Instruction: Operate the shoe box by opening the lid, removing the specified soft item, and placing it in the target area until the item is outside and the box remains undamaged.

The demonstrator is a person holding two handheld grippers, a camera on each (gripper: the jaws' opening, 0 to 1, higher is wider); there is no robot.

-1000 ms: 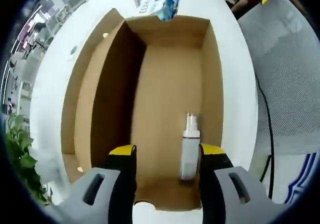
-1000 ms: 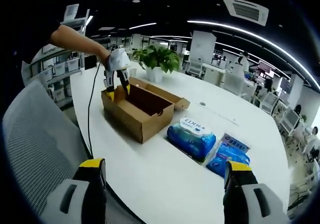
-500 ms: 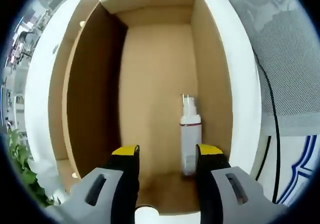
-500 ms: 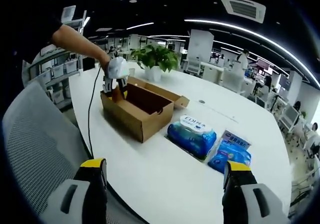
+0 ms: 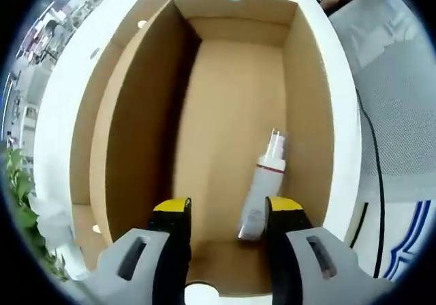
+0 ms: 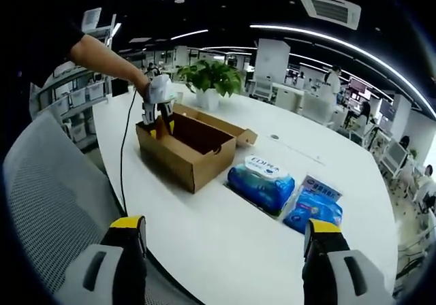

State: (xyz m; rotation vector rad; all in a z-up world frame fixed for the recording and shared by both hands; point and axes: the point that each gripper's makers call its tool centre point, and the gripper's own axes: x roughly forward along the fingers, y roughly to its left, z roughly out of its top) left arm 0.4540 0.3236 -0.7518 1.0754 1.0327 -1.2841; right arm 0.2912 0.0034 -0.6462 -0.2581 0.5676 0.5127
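In the left gripper view I look straight down into the open shoe box (image 5: 225, 101), a plain brown cardboard one with no print I can read inside. On its floor lies a white bottle (image 5: 262, 189) with a red band below a narrow nozzle, tilted, its base near my end of the box. My left gripper (image 5: 227, 213) hangs inside the box with its yellow-tipped jaws spread; the bottle's base sits just beside the right-hand jaw, whether touching I cannot tell.

In the right gripper view the shoe box (image 6: 187, 148) stands on a white table (image 6: 225, 230), lid folded back, and the left gripper (image 6: 158, 111) dips into its far end, held by a person's hand. Beside the box lie two blue soft packs: the nearer soft pack (image 6: 261, 184) has a white label reading roughly "EDIRA", and the farther blue pack (image 6: 313, 208) has print too small to read. A potted plant (image 6: 211, 84) stands behind. My right gripper (image 6: 221, 250) hovers above the table, jaws wide apart, gripping nothing.
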